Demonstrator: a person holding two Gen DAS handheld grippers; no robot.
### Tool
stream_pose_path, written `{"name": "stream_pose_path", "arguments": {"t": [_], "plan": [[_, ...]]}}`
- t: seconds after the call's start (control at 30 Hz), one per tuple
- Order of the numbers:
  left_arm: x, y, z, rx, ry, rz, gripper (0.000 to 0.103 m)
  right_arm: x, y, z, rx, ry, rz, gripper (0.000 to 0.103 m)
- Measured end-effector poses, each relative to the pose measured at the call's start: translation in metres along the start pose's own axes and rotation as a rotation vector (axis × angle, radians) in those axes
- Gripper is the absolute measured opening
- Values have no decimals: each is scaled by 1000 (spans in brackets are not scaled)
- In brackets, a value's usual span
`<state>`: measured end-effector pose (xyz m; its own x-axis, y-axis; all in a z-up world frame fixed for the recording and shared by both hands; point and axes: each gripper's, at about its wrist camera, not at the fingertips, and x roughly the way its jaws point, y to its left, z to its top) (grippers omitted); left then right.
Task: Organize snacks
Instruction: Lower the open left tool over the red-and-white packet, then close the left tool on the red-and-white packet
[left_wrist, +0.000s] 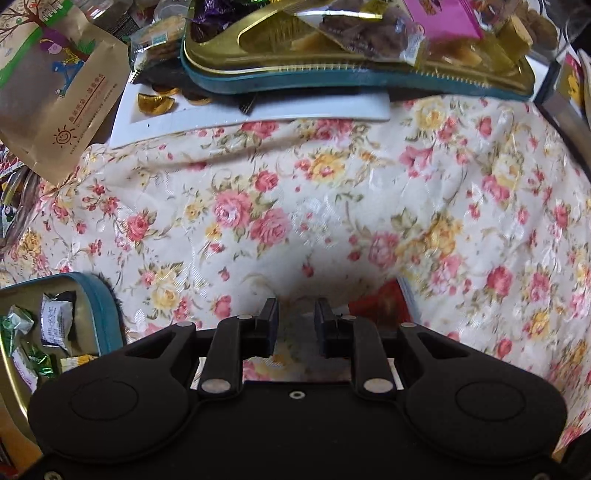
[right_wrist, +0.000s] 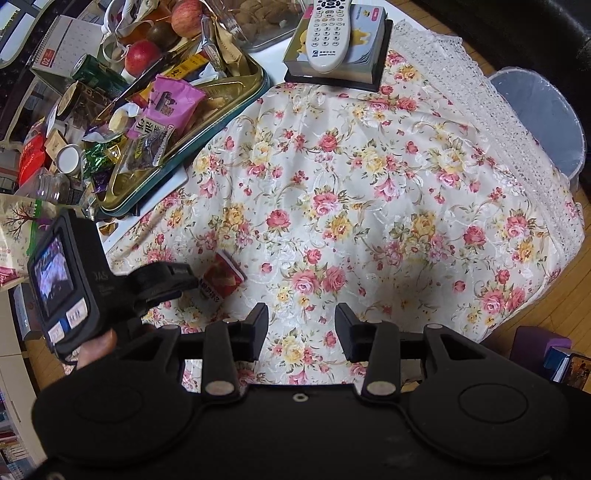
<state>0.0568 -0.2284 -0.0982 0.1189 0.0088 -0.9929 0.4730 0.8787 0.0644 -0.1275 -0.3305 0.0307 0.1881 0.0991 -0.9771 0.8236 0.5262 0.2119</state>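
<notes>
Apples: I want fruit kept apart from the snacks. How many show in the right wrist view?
2. The upper apple sits at the top edge; the lower apple lies down-left of it, beside the green can. Clutter may hide more.

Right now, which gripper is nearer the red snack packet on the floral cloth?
Left. The left gripper hangs right beside the red snack packet. The right gripper sits off to the side, over bare cloth, jaws empty.
</notes>
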Motion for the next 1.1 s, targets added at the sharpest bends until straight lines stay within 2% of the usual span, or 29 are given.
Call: {"name": "stream_pose_path", "arguments": {"t": [0.13, 0.27, 0.33, 0.4, 0.53, 0.63, 0.87, 1.1], "plan": [[5, 6, -15, 25, 38, -18, 29, 0, 4, -2, -10, -2, -5, 43], [11, 3, -31, 91, 89, -20, 29, 3, 6, -2, -17, 3, -15, 43], [8, 5, -35, 89, 82, -23, 29, 4, 7, -2, -19, 7, -17, 43], [-1, 13, -34, 43, 57, -48, 29, 3, 6, -2, -15, 6, -15, 43], [-24, 30, -25, -113, -4, -167, 29, -1, 2, 0, -7, -1, -8, 43], [-31, 27, -21, -147, -36, -212, 29, -1, 0, 1, 3, 0, -7, 43], [-14, -9, -7, -95, -12, -178, 29, 3, -2, 2, 18, 17, -9, 43], [-6, -16, -9, -96, -7, -137, 30, 0, -2, 0, 15, 17, 5, 43]]}}
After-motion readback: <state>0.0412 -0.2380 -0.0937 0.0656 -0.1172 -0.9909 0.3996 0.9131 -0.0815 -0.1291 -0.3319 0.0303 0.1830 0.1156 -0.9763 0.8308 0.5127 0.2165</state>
